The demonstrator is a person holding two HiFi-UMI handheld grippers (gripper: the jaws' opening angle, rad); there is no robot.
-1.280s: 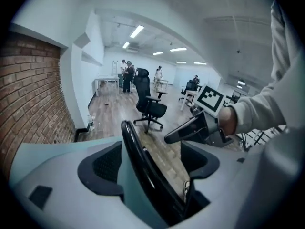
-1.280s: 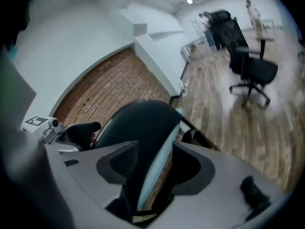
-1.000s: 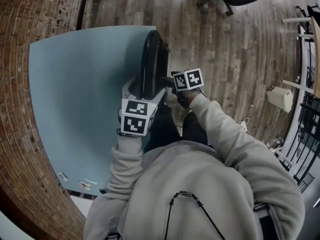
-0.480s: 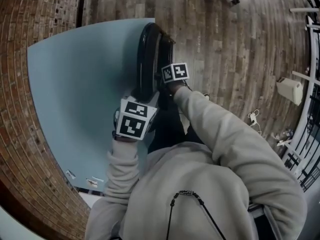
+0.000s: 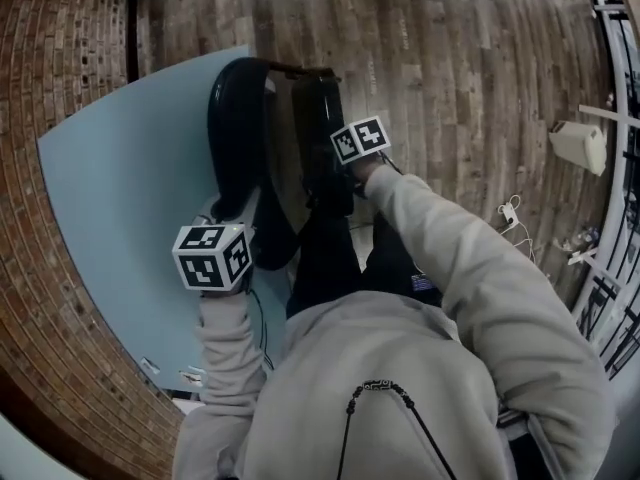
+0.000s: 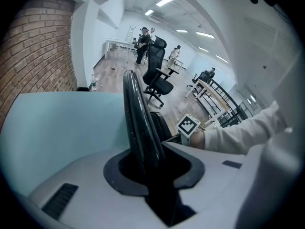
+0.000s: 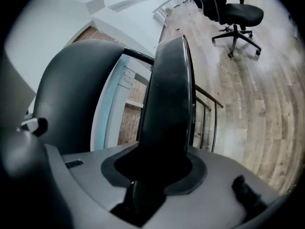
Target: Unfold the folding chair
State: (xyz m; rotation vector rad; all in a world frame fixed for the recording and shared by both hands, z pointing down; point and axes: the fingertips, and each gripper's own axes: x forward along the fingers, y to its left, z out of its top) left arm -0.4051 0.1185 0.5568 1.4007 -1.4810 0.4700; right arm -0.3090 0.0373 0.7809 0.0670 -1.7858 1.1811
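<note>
the folding chair (image 5: 240, 108) stands on the wooden floor (image 5: 450, 88) right in front of the person, against a pale blue panel (image 5: 130, 188) with a brick wall (image 5: 50, 68) beyond it. it is partly open: seen from the head view, the black backrest (image 6: 136, 113) and the black seat (image 7: 169, 94) stand apart at the top, with a gap between them. the left hand-held gripper (image 5: 228, 223) is on the near edge of the backrest. in its own view the thin curved panel runs straight into the throat between the jaws, which are closing narrowly on it. the right hand-held gripper (image 5: 325, 183) reaches out from a grey sleeve (image 5: 440, 258) to the seat. its jaws are also closing, with the thick dark edge of the seat filling the space between them. both grippers point downward at the chair, the left one lower and nearer the person's body, the right one further out. past the seat, thin metal frame tubes (image 7: 209, 123) of the chair show against the floor, and a black office chair (image 7: 228, 8) stands well away on the boards.
</note>
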